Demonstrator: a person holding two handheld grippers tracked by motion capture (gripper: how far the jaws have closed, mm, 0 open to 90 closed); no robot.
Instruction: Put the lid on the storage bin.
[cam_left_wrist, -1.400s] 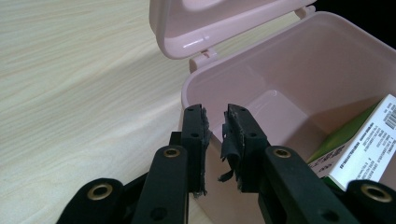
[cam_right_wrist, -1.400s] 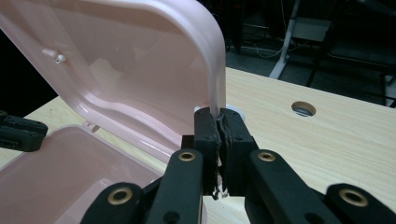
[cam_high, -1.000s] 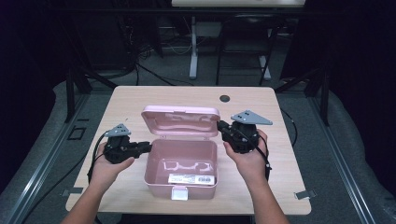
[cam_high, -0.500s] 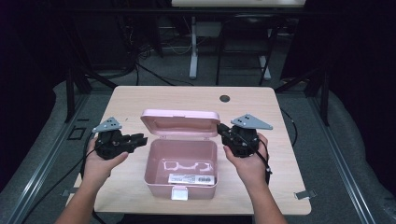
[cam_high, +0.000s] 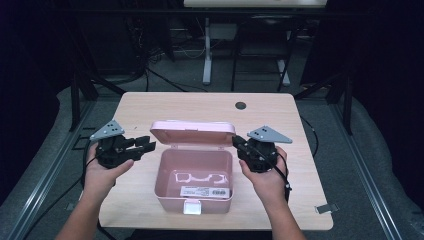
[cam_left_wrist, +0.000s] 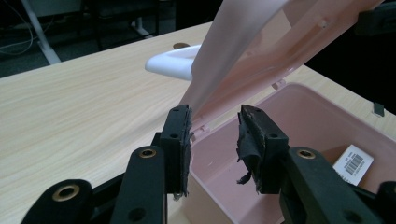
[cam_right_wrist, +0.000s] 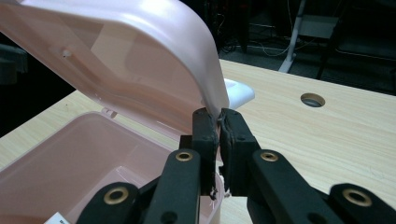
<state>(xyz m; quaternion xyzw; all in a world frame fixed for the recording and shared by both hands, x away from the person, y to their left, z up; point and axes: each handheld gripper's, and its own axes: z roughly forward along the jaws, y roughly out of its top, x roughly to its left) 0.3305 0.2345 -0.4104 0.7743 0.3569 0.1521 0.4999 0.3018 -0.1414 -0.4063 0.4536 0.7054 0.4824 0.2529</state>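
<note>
I note my right gripper (cam_right_wrist: 218, 122) pinching the raised lid (cam_right_wrist: 140, 60) of the pink plastic box (cam_high: 194, 175), left gripper (cam_left_wrist: 215, 135) spread beside it.

left tongs (cam_high: 144, 145): jaws parted | right tongs (cam_high: 237, 142): jaws pinched together
</note>
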